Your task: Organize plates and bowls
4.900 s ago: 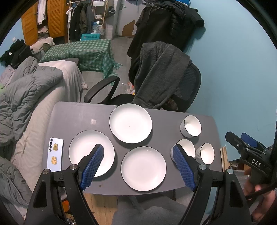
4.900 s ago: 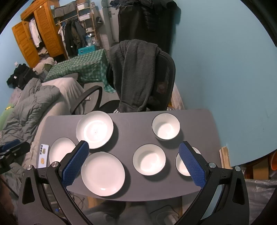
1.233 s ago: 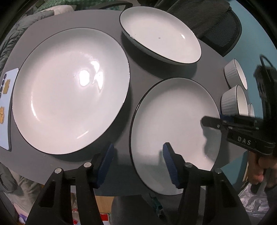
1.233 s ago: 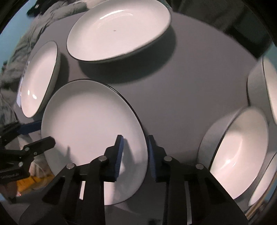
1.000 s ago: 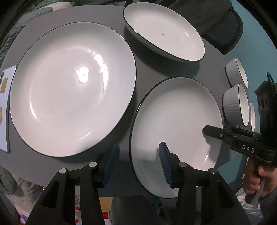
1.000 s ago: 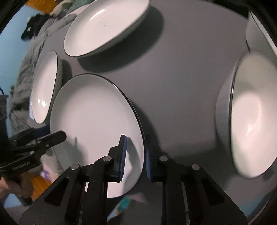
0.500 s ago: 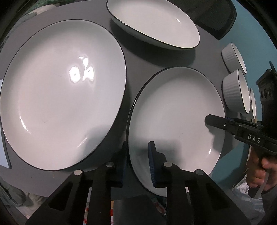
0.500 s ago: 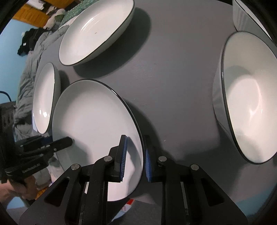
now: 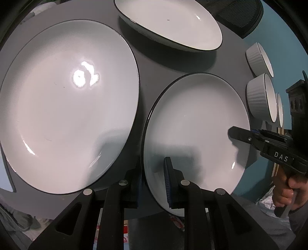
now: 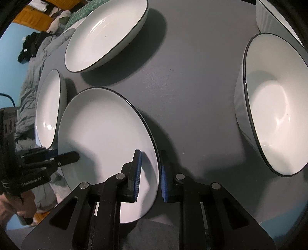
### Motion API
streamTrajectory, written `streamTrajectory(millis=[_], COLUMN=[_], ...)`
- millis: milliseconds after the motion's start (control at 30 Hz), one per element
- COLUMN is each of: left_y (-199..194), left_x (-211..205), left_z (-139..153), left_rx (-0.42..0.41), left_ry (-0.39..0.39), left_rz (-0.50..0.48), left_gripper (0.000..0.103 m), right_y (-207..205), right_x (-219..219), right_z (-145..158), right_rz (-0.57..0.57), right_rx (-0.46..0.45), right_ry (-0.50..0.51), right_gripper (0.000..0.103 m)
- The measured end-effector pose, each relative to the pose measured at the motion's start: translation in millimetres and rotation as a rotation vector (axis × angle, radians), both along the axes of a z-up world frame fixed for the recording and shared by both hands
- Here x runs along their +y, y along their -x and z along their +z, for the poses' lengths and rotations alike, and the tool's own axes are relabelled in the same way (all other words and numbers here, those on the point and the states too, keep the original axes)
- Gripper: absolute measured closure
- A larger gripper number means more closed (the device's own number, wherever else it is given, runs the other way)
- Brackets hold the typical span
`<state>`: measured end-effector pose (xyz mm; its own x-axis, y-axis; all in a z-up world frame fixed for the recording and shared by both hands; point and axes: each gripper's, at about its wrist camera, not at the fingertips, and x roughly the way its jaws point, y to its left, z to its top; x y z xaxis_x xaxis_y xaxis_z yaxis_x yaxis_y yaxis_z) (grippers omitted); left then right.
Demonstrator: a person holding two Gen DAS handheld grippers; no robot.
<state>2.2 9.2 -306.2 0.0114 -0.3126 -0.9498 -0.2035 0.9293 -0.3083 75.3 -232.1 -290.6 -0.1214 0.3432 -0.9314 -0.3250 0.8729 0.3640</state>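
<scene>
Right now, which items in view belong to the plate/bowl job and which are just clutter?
Job: near white black-rimmed plate pinched at both sides, big left plate, far plate, ribbed white bowls.
Clutter: grey bedding, orange wardrobe, dark chair back.

The near plate (image 9: 194, 123) lies at the near edge of the grey surface (image 10: 192, 80), with the left gripper (image 9: 154, 180) on its near-left rim and the right gripper (image 10: 149, 173) on its near-right rim, so both sides there are taken. To the left, the large plate (image 9: 65, 103) sits just beside it, leaving only a narrow strip of surface between them. On the far side a third plate (image 9: 169, 25) blocks the way. A wide bare stretch lies between the near plate and the bowl (image 10: 273, 123) on the right.
</scene>
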Motion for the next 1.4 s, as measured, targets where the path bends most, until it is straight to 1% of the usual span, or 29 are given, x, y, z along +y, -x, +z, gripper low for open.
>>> streamTrajectory(millis=[67, 333, 667, 733, 933, 1200, 1400], left_y=[-2, -12, -23, -24, -48, -95, -126], left_x=[-3, -7, -4, 5, 17, 31, 45], left_z=[0, 8, 37, 43, 51, 49, 45], left_rx=[0.012, 0.011, -0.04, -0.059, -0.078, -0.094, -0.098], left_ry=[0.003, 0.02, 0.026, 0.019, 0.004, -0.039, -0.072], left_rz=[0.017, 0.046, 0.065, 0.068, 0.083, 0.108, 0.14], left_gripper=[0.084, 0.084, 0.084, 0.084, 0.084, 0.082, 0.081], right_y=[0, -5, -16, -21, -41, -81, -116], right_x=[0, -4, -1, 1, 10, 36, 64], right_z=[1, 6, 39, 44, 50, 48, 44], right_rz=[0.003, -0.01, -0.013, -0.016, -0.015, 0.002, 0.022], right_rx=[0.006, 0.039, -0.015, -0.026, -0.058, -0.081, -0.091], right_ry=[0.005, -0.02, -0.055, -0.063, -0.076, -0.089, -0.098], right_gripper=[0.086, 0.088, 0.09, 0.09, 0.09, 0.09, 0.09])
